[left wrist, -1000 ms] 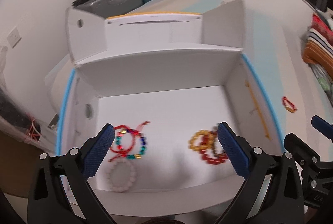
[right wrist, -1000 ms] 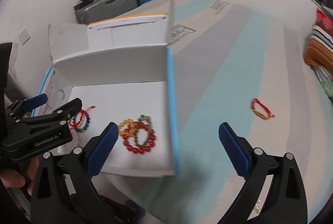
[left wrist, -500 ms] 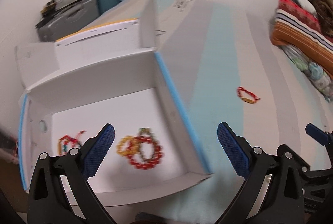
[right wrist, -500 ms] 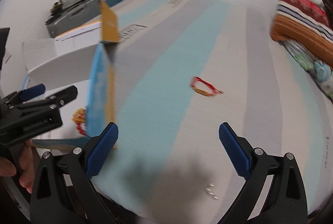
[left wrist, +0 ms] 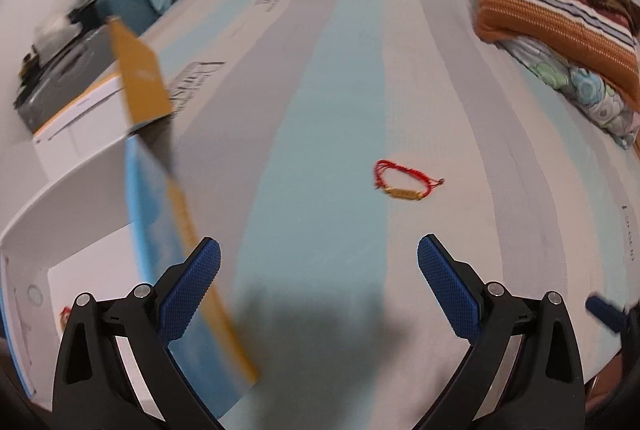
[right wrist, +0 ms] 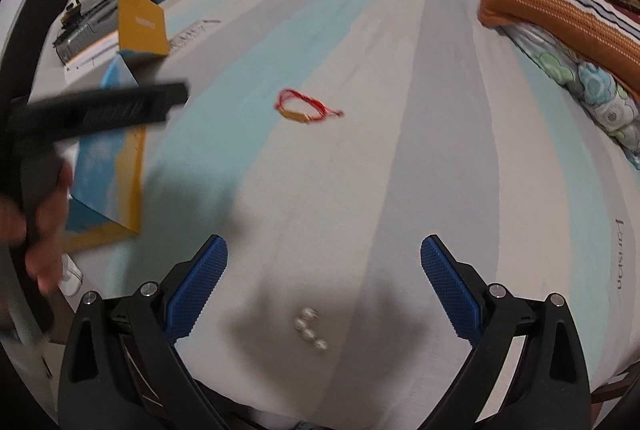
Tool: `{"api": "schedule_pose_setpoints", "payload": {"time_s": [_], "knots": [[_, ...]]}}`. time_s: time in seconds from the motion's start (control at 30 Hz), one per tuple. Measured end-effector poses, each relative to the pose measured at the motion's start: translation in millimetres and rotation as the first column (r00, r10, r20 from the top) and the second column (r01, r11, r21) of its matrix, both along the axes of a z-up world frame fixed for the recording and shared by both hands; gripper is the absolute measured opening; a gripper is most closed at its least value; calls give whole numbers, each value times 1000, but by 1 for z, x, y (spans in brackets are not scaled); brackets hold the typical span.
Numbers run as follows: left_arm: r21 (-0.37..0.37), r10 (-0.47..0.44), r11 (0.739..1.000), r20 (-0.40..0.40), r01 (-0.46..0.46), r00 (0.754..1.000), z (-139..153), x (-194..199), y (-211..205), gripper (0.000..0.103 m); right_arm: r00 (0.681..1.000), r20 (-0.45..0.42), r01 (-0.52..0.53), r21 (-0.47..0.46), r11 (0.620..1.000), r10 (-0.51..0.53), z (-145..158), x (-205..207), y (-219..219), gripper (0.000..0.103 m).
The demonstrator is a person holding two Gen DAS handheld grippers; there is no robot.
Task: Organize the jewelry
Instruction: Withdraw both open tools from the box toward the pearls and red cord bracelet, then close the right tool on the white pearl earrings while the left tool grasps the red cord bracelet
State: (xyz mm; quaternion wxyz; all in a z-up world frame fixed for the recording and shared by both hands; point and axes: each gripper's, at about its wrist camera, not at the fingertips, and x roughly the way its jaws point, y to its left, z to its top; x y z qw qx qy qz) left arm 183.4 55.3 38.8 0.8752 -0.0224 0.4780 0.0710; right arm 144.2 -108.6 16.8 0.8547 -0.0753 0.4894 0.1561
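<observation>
Red bracelet lies on open mattress, well apart from box.

Colours: bed, bracelet, box
Bed striped pale blue, grey, cream; bracelet red cord, gold bar; box white inside, blue-orange outside; tongs' pads blue.

bare bed ahead, box on left
</observation>
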Motion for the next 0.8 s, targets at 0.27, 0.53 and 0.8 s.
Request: {"api": "schedule_pose_setpoints", "payload": {"time_s": [0.27, 0.53, 0.8], "knots": [[-60, -13, 998, -90, 8, 996, -36, 65, -19, 97, 998, -39, -42, -39, 998, 41, -32, -8, -12, 93], [-35, -9, 999, -167, 3, 986, -75, 115, -23, 97, 985, -121, -130, -72, 989, 120, -67, -5, -3, 87], [9, -33, 999, -197, 35, 980, -106, 138, -34, 96, 955, -223, -219, -84, 972, 196, -91, -6, 9, 70]]}}
